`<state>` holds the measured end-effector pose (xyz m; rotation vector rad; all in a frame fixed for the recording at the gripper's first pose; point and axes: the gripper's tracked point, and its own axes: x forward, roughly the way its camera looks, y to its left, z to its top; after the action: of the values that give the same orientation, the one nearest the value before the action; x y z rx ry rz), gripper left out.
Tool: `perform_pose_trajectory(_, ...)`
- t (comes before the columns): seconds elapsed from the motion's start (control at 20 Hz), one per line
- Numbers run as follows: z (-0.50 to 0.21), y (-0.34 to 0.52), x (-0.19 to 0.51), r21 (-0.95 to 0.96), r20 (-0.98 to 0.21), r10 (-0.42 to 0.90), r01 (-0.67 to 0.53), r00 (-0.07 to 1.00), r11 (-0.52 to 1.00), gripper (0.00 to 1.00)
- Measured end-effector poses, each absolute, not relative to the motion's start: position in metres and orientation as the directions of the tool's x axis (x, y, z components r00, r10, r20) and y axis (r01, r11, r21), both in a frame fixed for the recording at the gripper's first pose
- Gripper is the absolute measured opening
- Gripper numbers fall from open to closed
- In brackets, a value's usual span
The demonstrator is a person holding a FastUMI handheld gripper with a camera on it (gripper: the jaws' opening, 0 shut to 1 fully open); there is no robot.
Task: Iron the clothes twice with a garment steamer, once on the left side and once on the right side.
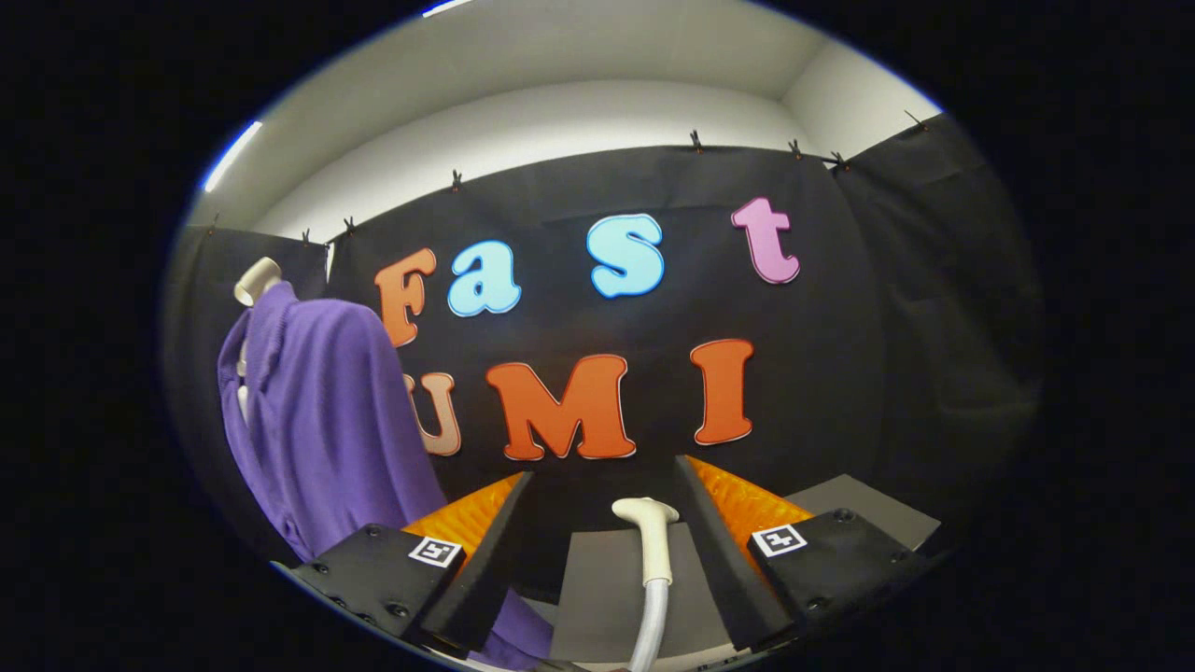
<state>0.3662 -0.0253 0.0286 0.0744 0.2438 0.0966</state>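
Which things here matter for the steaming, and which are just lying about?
For the job:
- steamer head on its hose, between the open gripper fingers, not gripped
- purple garment on a mannequin, beyond the left finger

Just about:
- grey table
- clips along the cloth wall

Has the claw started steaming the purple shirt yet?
Not yet, it looks like. Nothing looks done: the purple shirt hangs on its stand off beside the left finger, with no steamer near it. In hand: the claw is open, and the cream steamer head on its hose stands between the fingers, not yet gripped. Left to do: grab the steamer, then steam the shirt's left side and its right side.
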Motion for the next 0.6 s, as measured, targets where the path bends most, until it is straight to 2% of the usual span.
perform_pose_trajectory(0.25, -0.069, -0.046, 0.427, 0.041, -0.430, 0.072, -0.061, 0.900, 0.997, 0.98)
perform_pose_trajectory(0.45, -0.136, -0.059, 0.438, 0.051, -0.609, 0.063, -0.040, 0.791, 0.998, 0.98)
perform_pose_trajectory(0.6, -0.165, -0.062, 0.444, 0.079, -0.680, 0.068, -0.019, 0.730, 0.997, 0.98)
